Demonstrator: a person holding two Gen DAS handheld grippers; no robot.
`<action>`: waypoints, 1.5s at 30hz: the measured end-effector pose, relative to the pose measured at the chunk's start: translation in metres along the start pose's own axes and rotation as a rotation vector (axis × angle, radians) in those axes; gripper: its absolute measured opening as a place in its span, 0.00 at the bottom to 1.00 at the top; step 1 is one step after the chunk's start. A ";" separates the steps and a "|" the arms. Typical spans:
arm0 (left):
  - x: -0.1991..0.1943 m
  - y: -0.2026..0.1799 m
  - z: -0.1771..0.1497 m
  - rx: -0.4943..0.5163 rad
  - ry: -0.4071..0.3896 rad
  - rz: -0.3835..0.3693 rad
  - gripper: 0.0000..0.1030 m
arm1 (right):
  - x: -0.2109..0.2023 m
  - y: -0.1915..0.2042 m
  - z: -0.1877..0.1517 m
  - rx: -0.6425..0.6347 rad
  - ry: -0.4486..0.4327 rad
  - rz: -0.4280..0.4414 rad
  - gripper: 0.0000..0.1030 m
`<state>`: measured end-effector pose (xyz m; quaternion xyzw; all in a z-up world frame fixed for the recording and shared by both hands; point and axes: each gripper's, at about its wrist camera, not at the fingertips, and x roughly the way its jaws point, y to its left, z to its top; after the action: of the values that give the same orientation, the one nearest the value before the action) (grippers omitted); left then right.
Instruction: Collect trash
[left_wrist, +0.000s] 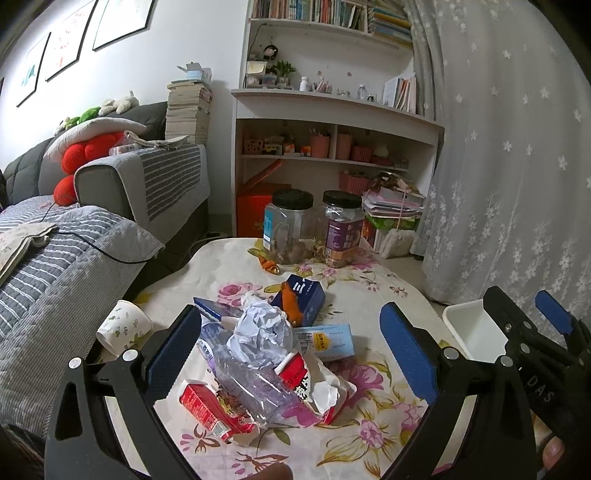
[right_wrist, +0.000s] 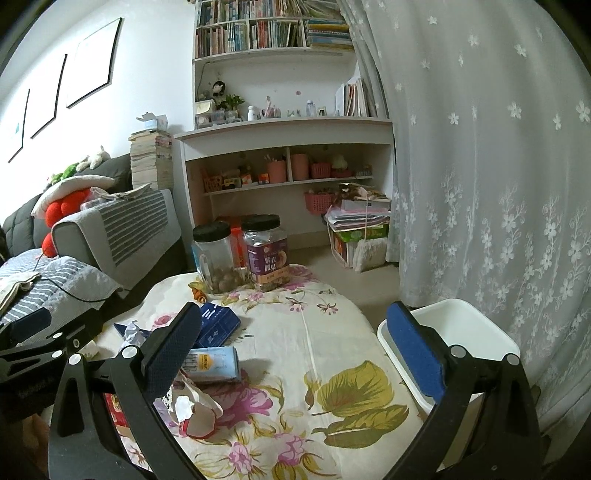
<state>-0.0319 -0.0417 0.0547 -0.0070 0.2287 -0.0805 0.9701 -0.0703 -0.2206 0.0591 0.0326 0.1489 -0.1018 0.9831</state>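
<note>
Hovering wide open and holding nothing, the left gripper (left_wrist: 291, 354) frames the crumpled paper (left_wrist: 260, 330) atop a crushed plastic bottle (left_wrist: 251, 384); just beyond the paper lies a dark blue box (left_wrist: 304, 295). Right of the paper, the right gripper (right_wrist: 295, 358) gapes empty beside the white bin (right_wrist: 469, 328)

A lived-in home is shown, most likely a living room. A grey sofa (left_wrist: 110, 184) draped with striped covers is seen at the left of the frame, with red plush toys (left_wrist: 86, 153) and a cushion piled on it. A white bookshelf (right_wrist: 280, 129) crowded with books, a small plant, trinkets and pink baskets is placed at upper centre. Framed pictures (left_wrist: 74, 37) are hung at upper left, and a floral lace curtain (right_wrist: 498, 166) is drawn down the right. The low surface (right_wrist: 332, 332) is covered by a flowered cloth.
</note>
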 end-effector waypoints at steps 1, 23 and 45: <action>0.000 0.000 0.000 0.000 0.000 0.000 0.92 | -0.001 0.000 0.001 0.001 0.000 0.000 0.93; 0.015 0.010 -0.012 0.009 0.078 0.015 0.92 | 0.018 0.000 -0.005 0.096 0.143 0.039 0.93; 0.103 0.068 -0.055 0.084 0.638 0.100 0.92 | 0.097 0.019 -0.055 0.068 0.570 0.149 0.93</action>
<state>0.0448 0.0102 -0.0431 0.0697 0.5178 -0.0405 0.8517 0.0087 -0.2151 -0.0217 0.1038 0.4125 -0.0211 0.9048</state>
